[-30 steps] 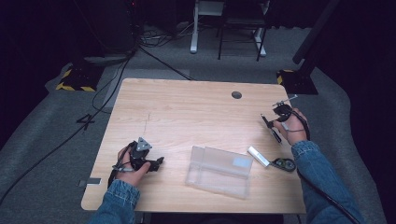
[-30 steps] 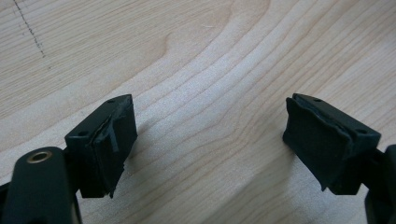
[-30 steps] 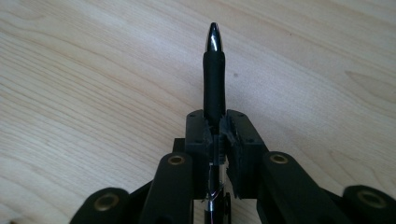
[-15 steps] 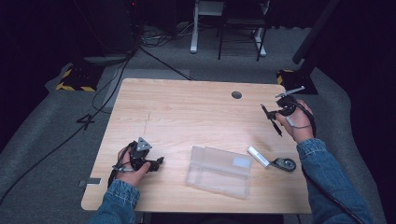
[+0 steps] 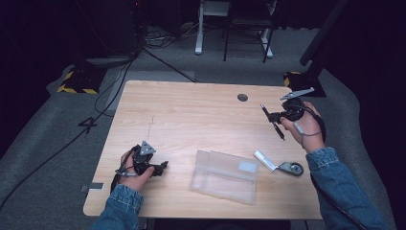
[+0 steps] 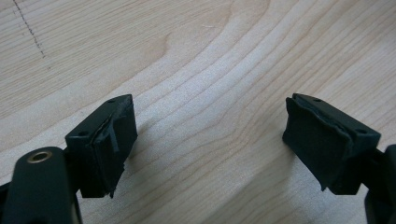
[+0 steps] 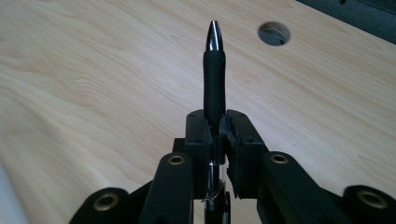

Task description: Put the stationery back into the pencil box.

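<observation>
Black pen [image 7: 214, 74] sat clamped upright in the right claw [image 5: 274, 116], lifted above the pale tabletop [image 5: 191, 120]. The clear case [image 5: 225, 176] lay below-left of it, likely its destination. The left claw [image 6: 210, 140] rested empty, half open.

The right gripper [image 5: 274, 118] lifted its pen [image 5: 272, 122] (tableward, leftward).

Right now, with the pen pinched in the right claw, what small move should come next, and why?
Probably carry the pen toward the clear plastic case near the table's front edge. The right claw is shut on the pen and held up off the wood, while the case lies between the hands. The left claw rests open and holds nothing.
</observation>
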Action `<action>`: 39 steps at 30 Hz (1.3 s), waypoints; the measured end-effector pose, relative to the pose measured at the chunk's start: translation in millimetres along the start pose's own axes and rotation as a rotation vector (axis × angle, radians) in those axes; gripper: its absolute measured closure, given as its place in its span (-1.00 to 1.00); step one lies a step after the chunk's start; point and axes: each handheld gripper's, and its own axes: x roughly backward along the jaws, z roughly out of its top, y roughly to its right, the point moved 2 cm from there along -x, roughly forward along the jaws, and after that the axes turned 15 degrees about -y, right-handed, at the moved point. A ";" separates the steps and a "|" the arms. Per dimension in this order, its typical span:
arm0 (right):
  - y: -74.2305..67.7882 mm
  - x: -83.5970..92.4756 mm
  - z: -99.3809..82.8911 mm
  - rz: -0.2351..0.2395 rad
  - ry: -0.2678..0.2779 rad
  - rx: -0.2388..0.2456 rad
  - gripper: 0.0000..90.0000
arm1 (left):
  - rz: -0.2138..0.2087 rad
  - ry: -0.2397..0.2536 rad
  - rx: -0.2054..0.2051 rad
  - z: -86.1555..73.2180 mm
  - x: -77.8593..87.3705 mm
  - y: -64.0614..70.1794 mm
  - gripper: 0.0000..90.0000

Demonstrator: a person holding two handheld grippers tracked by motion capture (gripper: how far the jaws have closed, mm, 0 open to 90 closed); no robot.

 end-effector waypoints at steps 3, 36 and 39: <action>-16.6 3.8 0.3 0.028 0.014 0.045 0.77 | 0.001 0.000 -0.002 0.0 0.1 -0.2 -0.62; -124.3 -5.6 -14.0 0.264 0.062 0.289 0.77 | -0.001 -0.003 -0.009 0.1 0.1 0.4 -0.61; -133.0 -11.4 -20.9 0.293 0.080 0.301 0.77 | 0.000 -0.001 -0.010 0.2 0.0 0.7 -0.61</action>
